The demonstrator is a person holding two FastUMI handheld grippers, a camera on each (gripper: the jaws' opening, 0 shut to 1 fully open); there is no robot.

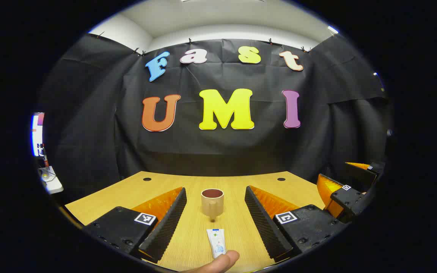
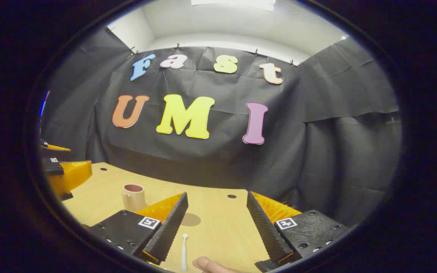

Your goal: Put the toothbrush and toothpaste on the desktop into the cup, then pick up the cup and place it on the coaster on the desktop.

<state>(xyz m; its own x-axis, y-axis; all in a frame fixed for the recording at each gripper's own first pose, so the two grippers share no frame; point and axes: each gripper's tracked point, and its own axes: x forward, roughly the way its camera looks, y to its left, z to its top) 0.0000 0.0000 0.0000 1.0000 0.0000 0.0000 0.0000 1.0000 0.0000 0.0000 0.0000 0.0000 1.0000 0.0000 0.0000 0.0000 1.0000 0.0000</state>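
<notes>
recording booth | black cloth wall (image 1: 222, 151) | wooden desk (image 1: 188, 239) with cable holes | white ceiling (image 2: 233, 22)

Black cloth wall (image 1: 218, 151) draped behind a light wooden desktop (image 1: 233, 182) with round cable holes; white ceiling (image 2: 241, 22) above, lit by a panel.

The left gripper (image 1: 215, 218) has its two fingers wide apart over the wooden table (image 1: 108, 197). A cup (image 1: 212, 203) stands between them, farther off. The toothpaste (image 1: 216, 242) lies flat, nearer, touching a fingertip (image 1: 224, 261).
</notes>
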